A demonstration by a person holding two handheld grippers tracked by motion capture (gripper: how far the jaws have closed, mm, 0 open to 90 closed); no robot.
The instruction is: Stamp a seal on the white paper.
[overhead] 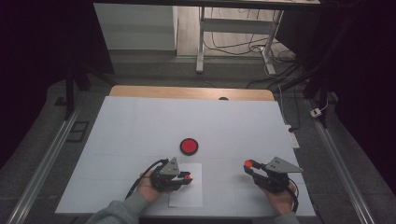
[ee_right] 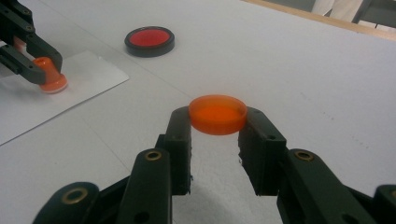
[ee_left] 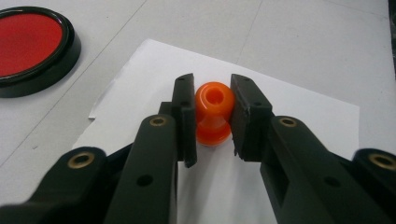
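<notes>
My left gripper (ee_left: 214, 95) is shut on an orange knob-shaped stamp (ee_left: 213, 116), whose wide base rests on a white sheet of paper (ee_left: 299, 107). From above, this gripper (overhead: 187, 178) sits over the sheet (overhead: 187, 193) near the front of the table. My right gripper (ee_right: 217, 117) is shut on a flat round orange cap (ee_right: 217, 112), held just above the white table cover. In the high view it (overhead: 249, 164) is at the front right, cap (overhead: 248, 163) at its tips. A red round pad in a black rim (overhead: 189, 146) lies beyond the sheet.
The white cover (overhead: 140, 126) spreads over most of the table, and a strip of wood (overhead: 187, 92) shows at the far edge. Behind the table stand a desk frame with cables (overhead: 233, 42) on the floor. The red pad (ee_right: 149, 39) lies left of the right gripper.
</notes>
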